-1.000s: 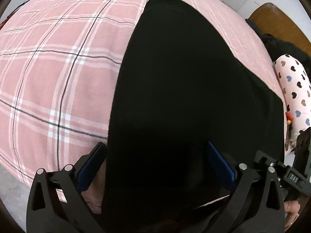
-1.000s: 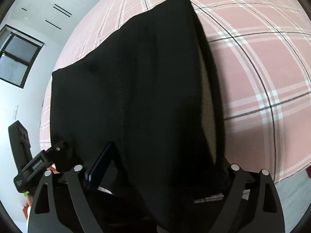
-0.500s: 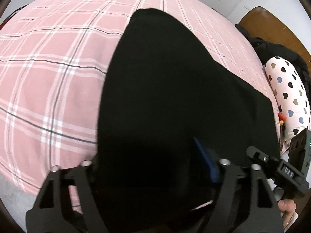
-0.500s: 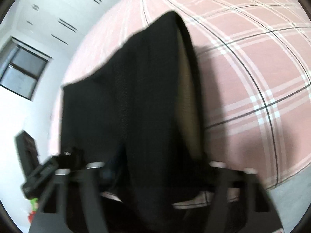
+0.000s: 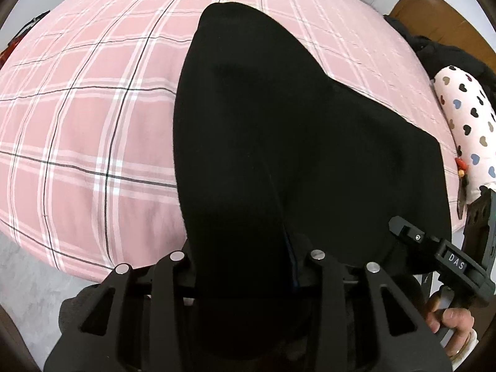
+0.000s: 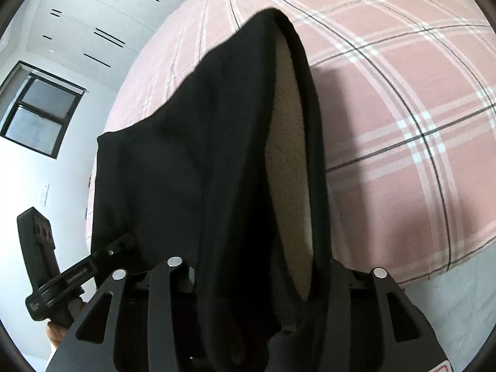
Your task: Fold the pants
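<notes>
Black pants (image 5: 279,124) lie lengthwise on the pink plaid bed cover (image 5: 93,124), near end toward me. My left gripper (image 5: 245,254) points steeply down; its jaws are closing, with a bunched fold of the fabric pressed between them and a blue pad edge showing. In the right wrist view the pants (image 6: 201,155) show a beige fleece lining (image 6: 288,155) inside the open end. My right gripper (image 6: 257,263) has that end gathered between its jaws, which are opening slightly while still pressing the cloth. Both sets of fingertips are buried in cloth.
A heart-print pillow (image 5: 465,124), a dark clothes heap (image 5: 434,52) and a wooden headboard (image 5: 434,9) sit at the bed's right side. A hand (image 5: 449,319) shows at lower right. Grey floor (image 6: 458,294) borders the bed's near edge. White wardrobe (image 6: 93,15) and window (image 6: 40,114) stand beyond.
Both grippers went from wide open beside the pants' near end to drawn in on the fabric. The blue pads are now mostly hidden in cloth. The right gripper shifted a little sideways.
</notes>
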